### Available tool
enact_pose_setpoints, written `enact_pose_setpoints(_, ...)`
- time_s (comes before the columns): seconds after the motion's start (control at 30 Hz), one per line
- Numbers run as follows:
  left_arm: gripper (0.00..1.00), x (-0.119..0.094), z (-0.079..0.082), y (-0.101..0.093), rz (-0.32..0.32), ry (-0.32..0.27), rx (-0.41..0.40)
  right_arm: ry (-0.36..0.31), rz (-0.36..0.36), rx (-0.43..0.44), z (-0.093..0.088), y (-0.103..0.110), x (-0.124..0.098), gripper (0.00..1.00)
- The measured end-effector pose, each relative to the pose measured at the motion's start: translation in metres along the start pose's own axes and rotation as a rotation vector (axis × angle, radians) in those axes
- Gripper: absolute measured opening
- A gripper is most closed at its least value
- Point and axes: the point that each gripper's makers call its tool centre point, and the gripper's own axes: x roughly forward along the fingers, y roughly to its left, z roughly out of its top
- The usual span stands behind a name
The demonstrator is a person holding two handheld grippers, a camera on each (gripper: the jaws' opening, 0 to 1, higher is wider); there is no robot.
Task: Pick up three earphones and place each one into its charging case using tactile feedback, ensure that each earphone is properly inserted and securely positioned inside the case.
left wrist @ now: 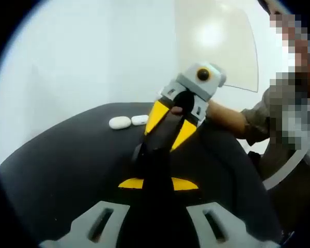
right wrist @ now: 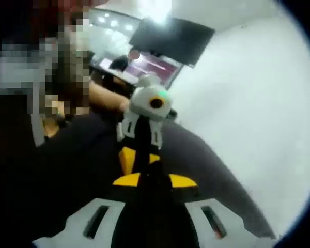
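Observation:
Two small white rounded pieces, an earphone case [left wrist: 120, 122] and a second white piece [left wrist: 139, 120], lie side by side on the black table [left wrist: 67, 165]. My left gripper [left wrist: 154, 155] rises from the bottom of the left gripper view, its black fingers drawn together. My right gripper [left wrist: 147, 147] comes in from the upper right with yellow-sided fingers [left wrist: 156, 118] and meets it tip to tip. In the right gripper view my right gripper [right wrist: 144, 168] stands shut, nose to nose with the left gripper [right wrist: 139, 150]. Whatever lies between the tips is hidden in the dark.
A person's forearm [left wrist: 227, 118] and sleeve [left wrist: 258, 121] reach in behind the right gripper. The black table's edge [left wrist: 57, 129] curves before a white wall. A dark screen [right wrist: 170, 39] hangs at the back, with a person [right wrist: 123, 62] at a desk beneath it.

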Motion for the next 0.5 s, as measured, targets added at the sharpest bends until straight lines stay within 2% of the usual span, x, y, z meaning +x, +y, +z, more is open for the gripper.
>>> enact_pose_setpoints(0.1, 0.14, -0.002, 0.000, -0.001, -0.006, 0.001, 0.013, -0.009, 0.043, 0.140, -0.013, 0.000, 0.001, 0.27)
enact_pose_setpoints(0.2, 0.14, -0.002, -0.001, -0.003, -0.025, -0.001, 0.019, -0.070, 0.093, 0.314, -0.009, 0.003, 0.008, 0.25)
enact_pose_setpoints(0.23, 0.14, -0.002, -0.001, -0.003, -0.030, -0.002, 0.015, -0.061, 0.122, 0.342, -0.012, 0.006, 0.010, 0.25)
enact_pose_setpoints(0.33, 0.14, -0.001, 0.000, -0.003, -0.033, -0.004, 0.012, -0.040, 0.129, 0.337, -0.017, 0.008, 0.018, 0.25)
enact_pose_setpoints(0.43, 0.14, 0.000, -0.001, -0.003, -0.036, -0.004, 0.013, 0.033, 0.150, 0.337, -0.029, 0.018, 0.027, 0.25)
enact_pose_setpoints(0.5, 0.14, 0.001, -0.001, -0.006, -0.041, -0.003, 0.036, 0.040, 0.154, 0.340, -0.031, 0.020, 0.032, 0.22)
